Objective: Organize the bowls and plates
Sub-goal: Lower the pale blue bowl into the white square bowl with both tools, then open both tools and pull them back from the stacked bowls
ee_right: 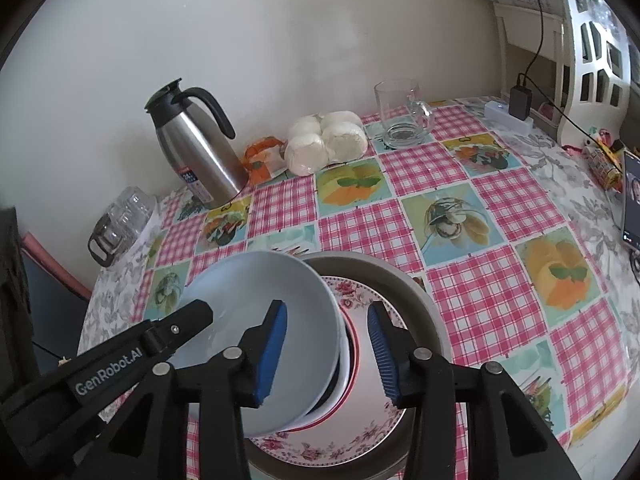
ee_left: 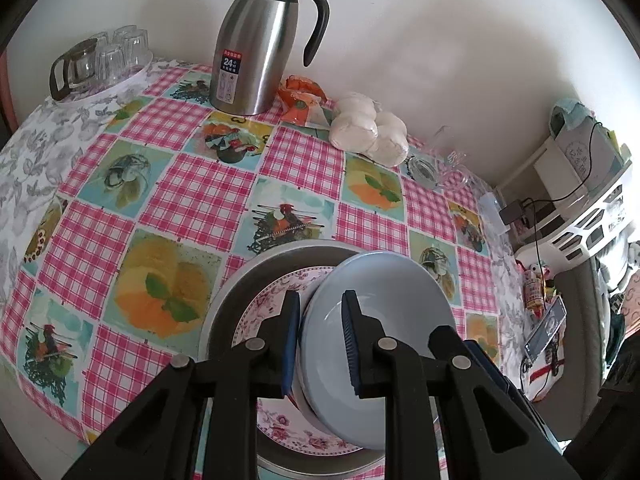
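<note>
Left gripper point(ee_left: 320, 340) straddles the blue bowl point(ee_left: 380, 304) rim w/ pads spread, no clamp I can see; right gripper point(ee_right: 328, 352) also spread over it. Grey basin point(ee_right: 400, 280) on checked tablecloth point(ee_left: 200, 192) holds floral plate point(ee_right: 360, 296), bowl tilted on top.

Glossy pale-blue bowl point(ee_left: 380, 308) up front, smooth glazed ceramic by the look of it, sitting on a shiny flower-printed plate point(ee_left: 276, 300) inside a dull grey metal pan point(ee_left: 240, 292). Gripper pads point(ee_right: 274, 344) are ribbed blue rubber on matt black plastic. Over at eleven o'clock, the jug point(ee_left: 256, 52) gleams in brushed steel with a black plastic handle. At one o'clock, a clear glass mug point(ee_right: 402, 118). The tablecloth point(ee_left: 192, 200) looks like slick, wipe-clean vinyl.
</note>
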A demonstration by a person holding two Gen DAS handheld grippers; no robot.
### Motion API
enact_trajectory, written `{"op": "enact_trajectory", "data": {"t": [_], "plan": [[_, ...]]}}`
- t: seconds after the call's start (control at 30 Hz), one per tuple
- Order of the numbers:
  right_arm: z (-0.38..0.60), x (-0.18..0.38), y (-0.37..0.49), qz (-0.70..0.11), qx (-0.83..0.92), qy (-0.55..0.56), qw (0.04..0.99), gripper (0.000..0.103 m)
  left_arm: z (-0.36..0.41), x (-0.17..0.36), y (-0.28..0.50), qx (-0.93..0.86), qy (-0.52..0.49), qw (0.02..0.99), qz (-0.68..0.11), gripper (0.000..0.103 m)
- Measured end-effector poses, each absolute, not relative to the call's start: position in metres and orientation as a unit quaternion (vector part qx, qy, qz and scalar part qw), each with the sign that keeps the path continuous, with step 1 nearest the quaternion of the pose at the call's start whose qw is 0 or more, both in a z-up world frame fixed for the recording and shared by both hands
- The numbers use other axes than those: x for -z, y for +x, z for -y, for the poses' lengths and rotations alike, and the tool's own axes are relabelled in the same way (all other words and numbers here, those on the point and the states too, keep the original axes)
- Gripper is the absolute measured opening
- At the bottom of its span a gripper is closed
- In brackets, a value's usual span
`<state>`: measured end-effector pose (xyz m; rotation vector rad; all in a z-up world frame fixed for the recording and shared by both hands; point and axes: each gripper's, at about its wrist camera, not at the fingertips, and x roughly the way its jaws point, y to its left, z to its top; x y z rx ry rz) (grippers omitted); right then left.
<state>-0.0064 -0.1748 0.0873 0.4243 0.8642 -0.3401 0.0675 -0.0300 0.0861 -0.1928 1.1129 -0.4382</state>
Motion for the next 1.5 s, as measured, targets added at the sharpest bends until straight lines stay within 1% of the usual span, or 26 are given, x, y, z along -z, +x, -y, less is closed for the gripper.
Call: {"op": "enact_trajectory", "data": {"t": [0.23, 0.27, 0.47, 0.5, 0.6, 0.63, 0.7, 0.77, 0.83, 0.9, 0.97, 1.03, 1.07, 1.1, 1.23, 1.33, 1.37, 1.47, 1.5], "plan": [[0.189, -0.08, -0.009, -0.422, 0.184, 0.216, 0.861, 0.046, 0.029, -0.086, 0.068, 0.201, -0.092, 0.823, -0.523, 0.021], [0.191, -0.077, -0.009, -0.426, 0.185, 0.217, 0.859, 0.048, 0.029, -0.086, 0.068, 0.198, -0.091, 0.823, -0.525, 0.021], [0.193, -0.073, -0.009, -0.43, 0.184, 0.219, 0.856, 0.049, 0.025, -0.081, 0.071, 0.19, -0.098, 0.818, -0.534, 0.021], [0.193, -0.073, -0.01, -0.431, 0.184, 0.217, 0.856, 0.049, 0.025, -0.081, 0.071, 0.19, -0.099, 0.818, -0.534, 0.023], [0.191, -0.075, -0.01, -0.428, 0.184, 0.213, 0.859, 0.049, 0.023, -0.084, 0.07, 0.192, -0.103, 0.817, -0.534, 0.024], [0.191, -0.077, -0.011, -0.427, 0.183, 0.212, 0.86, 0.049, 0.022, -0.085, 0.069, 0.192, -0.104, 0.817, -0.533, 0.026], [0.19, -0.079, -0.012, -0.424, 0.181, 0.208, 0.863, 0.052, 0.021, -0.087, 0.068, 0.192, -0.103, 0.819, -0.531, 0.042], [0.188, -0.081, -0.012, -0.421, 0.18, 0.203, 0.866, 0.061, 0.019, -0.091, 0.066, 0.192, -0.104, 0.822, -0.526, 0.047], [0.186, -0.082, -0.013, -0.419, 0.177, 0.197, 0.868, 0.063, 0.018, -0.094, 0.065, 0.191, -0.105, 0.824, -0.523, 0.05], [0.185, -0.082, -0.012, -0.419, 0.176, 0.193, 0.869, 0.068, 0.015, -0.096, 0.063, 0.185, -0.105, 0.827, -0.52, 0.063], [0.185, -0.081, -0.012, -0.42, 0.177, 0.189, 0.87, 0.074, 0.012, -0.098, 0.063, 0.177, -0.103, 0.832, -0.516, 0.067], [0.185, -0.081, -0.012, -0.419, 0.181, 0.182, 0.871, 0.077, 0.009, -0.098, 0.063, 0.165, -0.1, 0.836, -0.514, 0.073], [0.185, -0.08, -0.012, -0.419, 0.182, 0.18, 0.871, 0.081, 0.007, -0.097, 0.064, 0.158, -0.098, 0.838, -0.513, 0.078], [0.185, -0.08, -0.013, -0.418, 0.184, 0.178, 0.872, 0.083, 0.006, -0.097, 0.065, 0.153, -0.096, 0.84, -0.512, 0.082], [0.185, -0.08, -0.012, -0.419, 0.186, 0.169, 0.873, 0.088, 0.001, -0.092, 0.068, 0.132, -0.09, 0.842, -0.515, 0.083], [0.186, -0.078, -0.013, -0.419, 0.188, 0.166, 0.873, 0.1, -0.001, -0.091, 0.068, 0.124, -0.085, 0.845, -0.513, 0.084], [0.186, -0.078, -0.013, -0.419, 0.188, 0.166, 0.873, 0.101, -0.001, -0.09, 0.067, 0.121, -0.08, 0.848, -0.51, 0.084], [0.187, -0.077, -0.014, -0.419, 0.189, 0.166, 0.872, 0.103, -0.001, -0.089, 0.065, 0.113, -0.068, 0.852, -0.507, 0.095], [0.187, -0.077, -0.015, -0.42, 0.189, 0.166, 0.872, 0.103, -0.002, -0.089, 0.064, 0.112, -0.067, 0.853, -0.506, 0.095]]}}
